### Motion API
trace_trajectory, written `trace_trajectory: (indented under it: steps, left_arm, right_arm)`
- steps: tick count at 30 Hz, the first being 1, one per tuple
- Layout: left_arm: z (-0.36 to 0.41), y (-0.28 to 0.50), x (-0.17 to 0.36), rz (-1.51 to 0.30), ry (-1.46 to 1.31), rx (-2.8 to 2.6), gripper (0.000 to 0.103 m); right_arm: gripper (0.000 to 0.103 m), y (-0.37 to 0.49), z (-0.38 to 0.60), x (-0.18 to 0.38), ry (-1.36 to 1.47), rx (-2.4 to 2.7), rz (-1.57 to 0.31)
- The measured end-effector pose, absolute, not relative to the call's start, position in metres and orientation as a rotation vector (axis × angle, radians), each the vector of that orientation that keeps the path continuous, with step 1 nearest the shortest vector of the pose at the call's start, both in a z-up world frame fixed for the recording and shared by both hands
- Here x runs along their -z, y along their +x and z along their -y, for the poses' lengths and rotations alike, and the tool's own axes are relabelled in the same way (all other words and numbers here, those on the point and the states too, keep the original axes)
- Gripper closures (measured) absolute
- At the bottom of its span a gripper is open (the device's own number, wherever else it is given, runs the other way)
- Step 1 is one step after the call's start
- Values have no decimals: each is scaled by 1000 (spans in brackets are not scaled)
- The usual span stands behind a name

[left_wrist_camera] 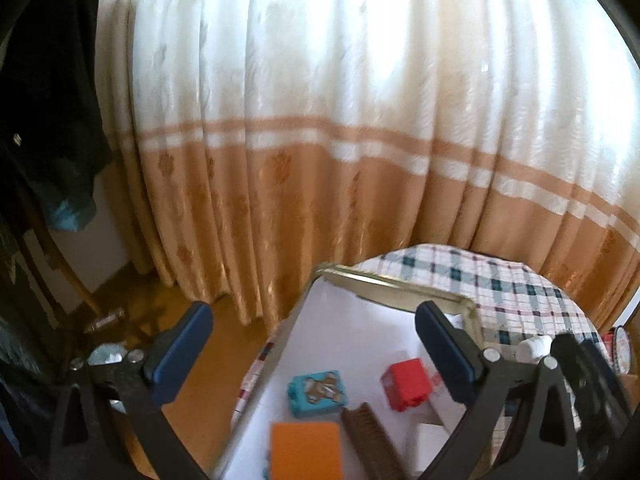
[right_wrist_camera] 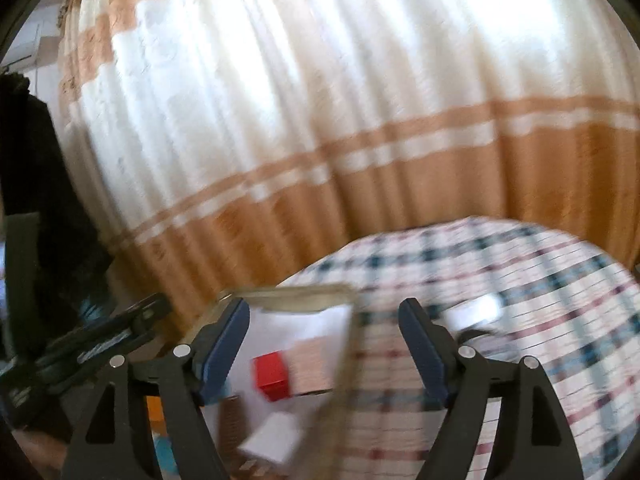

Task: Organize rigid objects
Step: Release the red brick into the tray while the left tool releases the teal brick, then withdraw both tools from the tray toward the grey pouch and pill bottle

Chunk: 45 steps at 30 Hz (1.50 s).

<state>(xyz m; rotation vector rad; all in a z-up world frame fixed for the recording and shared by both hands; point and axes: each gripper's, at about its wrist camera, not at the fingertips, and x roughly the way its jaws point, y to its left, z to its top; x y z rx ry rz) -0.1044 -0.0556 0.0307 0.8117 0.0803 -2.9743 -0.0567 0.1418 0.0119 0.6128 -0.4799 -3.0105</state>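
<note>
While both my left gripper (left_wrist_camera: 314,354) and right gripper (right_wrist_camera: 324,346) hang wide open and empty, the tray (left_wrist_camera: 394,284) on the checked tablecloth (left_wrist_camera: 520,284) already holds the red block (left_wrist_camera: 408,384), teal block (left_wrist_camera: 318,394) and orange block (left_wrist_camera: 306,454) — sorting seems well advanced — with one blurred white item (right_wrist_camera: 474,312), perhaps unsorted, outside.
</note>
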Motion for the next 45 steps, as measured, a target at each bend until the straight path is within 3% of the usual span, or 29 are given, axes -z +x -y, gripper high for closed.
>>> trace_trajectory:
  steps: [8, 16, 21, 31, 35, 38, 45]
  left_arm:
    - [11, -57, -9, -17, 595, 2980, 1]
    - [9, -34, 17, -156, 604, 2937, 1]
    - [2, -14, 19, -127, 502, 2933, 1]
    - [-11, -3, 17, -62, 458, 2967, 1]
    - [-16, -3, 19, -52, 502, 2982, 1]
    - [-22, -2, 19, -18, 519, 2987, 0]
    - [-42, 2, 19, 86, 528, 3044, 1]
  right_arm:
    - [17, -32, -177, -1, 522, 3195, 422]
    - [17, -15, -174, 7, 473, 3246, 317]
    - [17, -12, -176, 13, 506, 3262, 277]
    - [17, -5, -203, 17, 533, 3304, 441]
    - [17, 2, -214, 15, 510, 3389, 414]
    - [17, 8, -230, 17, 495, 3382, 546]
    - [17, 17, -246, 12, 480, 3474, 456]
